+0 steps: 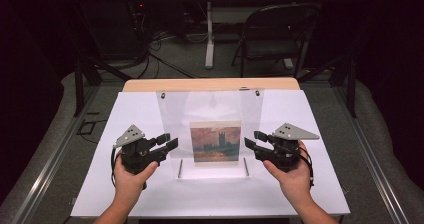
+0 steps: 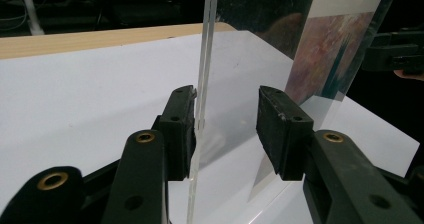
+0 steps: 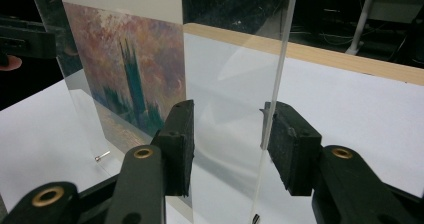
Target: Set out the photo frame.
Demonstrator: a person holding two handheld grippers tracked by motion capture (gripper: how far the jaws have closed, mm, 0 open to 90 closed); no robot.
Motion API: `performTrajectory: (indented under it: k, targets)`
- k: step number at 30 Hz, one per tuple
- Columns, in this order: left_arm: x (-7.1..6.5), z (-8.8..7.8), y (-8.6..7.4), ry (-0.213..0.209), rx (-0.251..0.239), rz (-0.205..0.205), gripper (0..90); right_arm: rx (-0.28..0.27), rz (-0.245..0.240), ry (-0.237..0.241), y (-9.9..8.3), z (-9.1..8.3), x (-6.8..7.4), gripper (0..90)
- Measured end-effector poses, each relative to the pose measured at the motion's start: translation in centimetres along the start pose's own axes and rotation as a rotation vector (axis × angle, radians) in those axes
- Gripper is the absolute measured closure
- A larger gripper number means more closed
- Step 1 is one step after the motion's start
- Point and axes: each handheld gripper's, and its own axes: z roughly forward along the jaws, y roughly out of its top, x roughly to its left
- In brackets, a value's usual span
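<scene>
A clear acrylic picture frame (image 1: 210, 134) stands upright in the middle of a white sheet (image 1: 125, 114) that covers a wooden table (image 1: 210, 84), with a painted print (image 1: 215, 141) of a tower against a reddish sky sandwiched in its lower centre and two small metal pegs (image 1: 180, 168) at its foot. The left gripper (image 1: 167, 143), held in the person's left hand (image 1: 131, 176), sits at the frame's left edge; in the left gripper view its jaws are spread to either side of the acrylic edge (image 2: 205, 59), one pad right against the edge and the other standing clear of it, so the pane is not pinched. The right gripper (image 1: 254, 140), held in the right hand (image 1: 292, 176), sits at the frame's right edge; in the right gripper view the edge (image 3: 280, 59) runs just beside one pad, while the other pad stands apart, with the jaws likewise spread. A folding chair (image 1: 272, 31) stands on the floor beyond the table.
</scene>
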Motion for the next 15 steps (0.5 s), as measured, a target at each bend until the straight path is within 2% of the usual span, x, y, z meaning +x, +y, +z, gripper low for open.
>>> performTrajectory:
  k: [5, 12, 15]
  targets:
    - [0.0, -0.1, -0.2, -0.001, 0.001, 0.007, 54.3, 0.003, 0.006, 0.006, -0.3, 0.0, 0.0, 52.5]
    - [0.0, -0.7, -0.4, 0.025, -0.008, 0.032, 43.2, 0.002, -0.016, 0.003, -0.6, -0.5, 0.1, 42.6]
    - [0.1, -1.1, -0.6, 0.021, -0.009, 0.032, 40.3, 0.008, -0.025, 0.006, -0.7, -0.7, 0.2, 36.0]
